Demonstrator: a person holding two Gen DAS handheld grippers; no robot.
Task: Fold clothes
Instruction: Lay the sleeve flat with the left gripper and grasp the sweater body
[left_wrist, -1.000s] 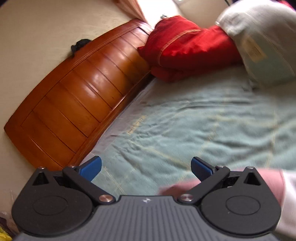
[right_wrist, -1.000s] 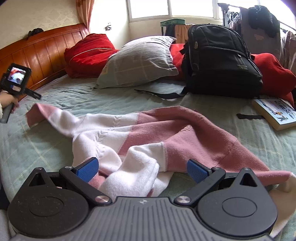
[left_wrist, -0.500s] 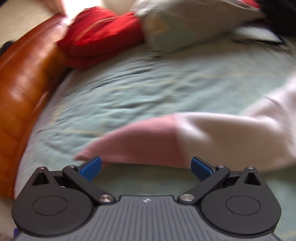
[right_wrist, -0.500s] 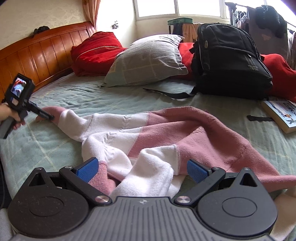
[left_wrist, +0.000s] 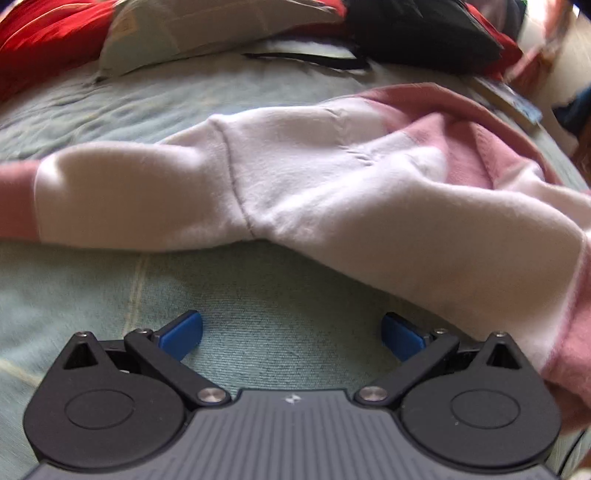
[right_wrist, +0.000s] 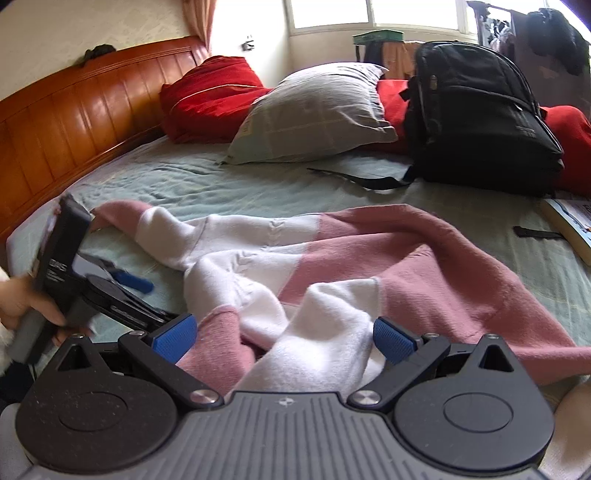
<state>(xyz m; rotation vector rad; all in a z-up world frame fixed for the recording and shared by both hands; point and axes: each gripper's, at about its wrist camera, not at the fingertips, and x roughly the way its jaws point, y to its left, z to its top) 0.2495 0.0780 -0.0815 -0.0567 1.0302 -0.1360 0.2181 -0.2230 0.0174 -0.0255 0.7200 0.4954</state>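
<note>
A pink-and-white sweater (right_wrist: 332, 266) is spread crosswise on the bed (right_wrist: 221, 184), its bunched sleeve lying between the right gripper's (right_wrist: 282, 338) spread fingers; the left gripper (left_wrist: 291, 334), fingers also spread, is held just short of the other sleeve.

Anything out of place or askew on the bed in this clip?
Only the pink-and-white sweater: it lies crumpled, one sleeve stretched toward the headboard, the other bunched between the open right gripper. The left gripper is open over bare bedspread.

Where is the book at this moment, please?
In the right wrist view, the book lies at the far right edge of the bed, just below the backpack.
</note>
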